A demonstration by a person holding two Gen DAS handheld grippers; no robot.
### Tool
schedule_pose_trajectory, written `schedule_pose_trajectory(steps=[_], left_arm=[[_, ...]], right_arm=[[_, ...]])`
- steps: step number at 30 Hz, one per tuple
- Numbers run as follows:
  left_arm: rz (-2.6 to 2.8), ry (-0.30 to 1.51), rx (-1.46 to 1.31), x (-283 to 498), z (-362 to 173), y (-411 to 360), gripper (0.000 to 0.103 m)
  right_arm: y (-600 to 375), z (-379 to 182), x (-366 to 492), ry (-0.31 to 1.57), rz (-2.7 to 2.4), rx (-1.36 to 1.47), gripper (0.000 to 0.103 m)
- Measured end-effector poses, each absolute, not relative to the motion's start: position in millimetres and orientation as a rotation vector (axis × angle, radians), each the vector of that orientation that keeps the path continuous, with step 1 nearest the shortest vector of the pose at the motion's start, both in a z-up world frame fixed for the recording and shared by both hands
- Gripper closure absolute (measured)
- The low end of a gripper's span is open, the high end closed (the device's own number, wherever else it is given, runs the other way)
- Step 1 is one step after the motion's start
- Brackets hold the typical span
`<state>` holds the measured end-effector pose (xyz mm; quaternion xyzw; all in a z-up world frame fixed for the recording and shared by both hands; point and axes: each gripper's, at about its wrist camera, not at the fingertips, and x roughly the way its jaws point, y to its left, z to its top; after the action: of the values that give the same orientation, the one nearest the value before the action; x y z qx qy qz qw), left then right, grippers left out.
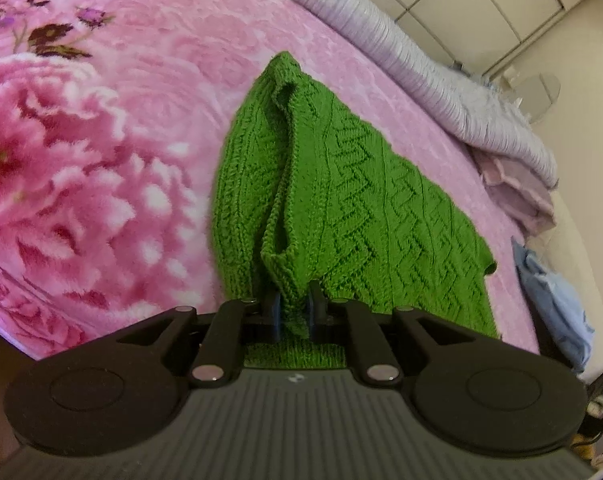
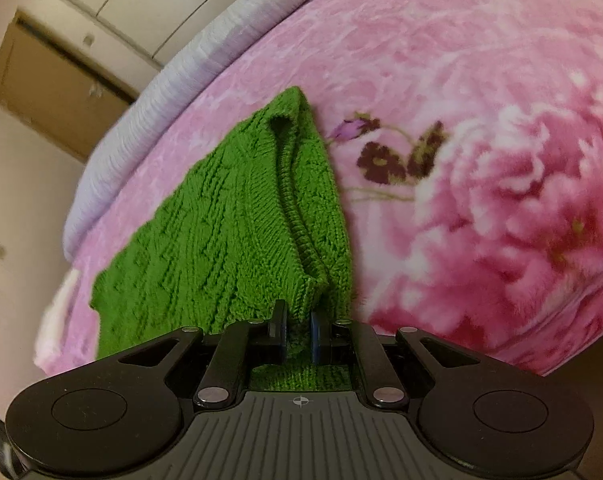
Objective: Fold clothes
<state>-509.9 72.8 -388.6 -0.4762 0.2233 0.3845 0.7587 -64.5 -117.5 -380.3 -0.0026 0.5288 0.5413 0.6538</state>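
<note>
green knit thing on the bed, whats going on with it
A person is folding a green knitted garment on a bed covered by a pink floral blanket. The left gripper and the right gripper are each clamped on an edge of the knit, lifting that part while the rest trails onto the blanket. A lilac quilt lies bunched along the far side. The fold is not finished yet.

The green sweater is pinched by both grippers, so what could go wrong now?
1. The green knitted sweater is loose, open knit; the left gripper and right gripper each pinch only a small bit, so pulling apart might stretch or snag it.
2. It hangs bunched, with a rolled edge down the middle, so the fold may land crooked on the pink floral blanket.
</note>
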Motion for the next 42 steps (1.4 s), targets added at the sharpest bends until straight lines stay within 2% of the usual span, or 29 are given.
schedule_pose_trajectory(steps=[2,4,5,8,11,18,21,24,29,32,37,42], left_arm=[[0.837,0.528,-1.007,-511,-370,73,0.091],[0.848,0.558,-0.913,-511,-348,71,0.093],[0.865,0.569,-0.852,-510,-337,69,0.093],[0.876,0.568,-0.731,-500,-320,65,0.093],[0.870,0.587,-0.681,-478,-326,62,0.093],[0.880,0.731,-0.564,-449,-370,38,0.092],[0.858,0.754,-0.543,-454,-368,36,0.091],[0.837,0.745,-0.590,-462,-354,46,0.092],[0.848,0.658,-0.502,-459,-320,80,0.092],[0.871,0.609,-0.466,-446,-316,120,0.092],[0.892,0.593,-0.477,-422,-338,190,0.093],[0.873,0.634,-0.578,-421,-389,229,0.095]], right_arm=[[-113,-363,-73,1.133,1.214,-0.112,0.085],[-111,-346,-82,1.045,1.192,-0.206,0.067],[-111,-337,-86,0.987,1.178,-0.241,0.066],[-106,-323,-101,0.873,1.230,-0.273,0.065],[-99,-315,-117,0.782,1.294,-0.303,0.064],[-90,-366,-143,0.738,1.327,-0.541,0.064],[-99,-369,-154,0.661,1.365,-0.662,0.064],[-95,-361,-149,0.666,1.382,-0.737,0.064],[-65,-339,-121,0.619,1.392,-0.673,0.064],[-38,-328,-100,0.596,1.413,-0.582,0.064],[12,-328,-73,0.564,1.432,-0.539,0.064],[44,-371,-47,0.633,1.468,-0.544,0.064]])
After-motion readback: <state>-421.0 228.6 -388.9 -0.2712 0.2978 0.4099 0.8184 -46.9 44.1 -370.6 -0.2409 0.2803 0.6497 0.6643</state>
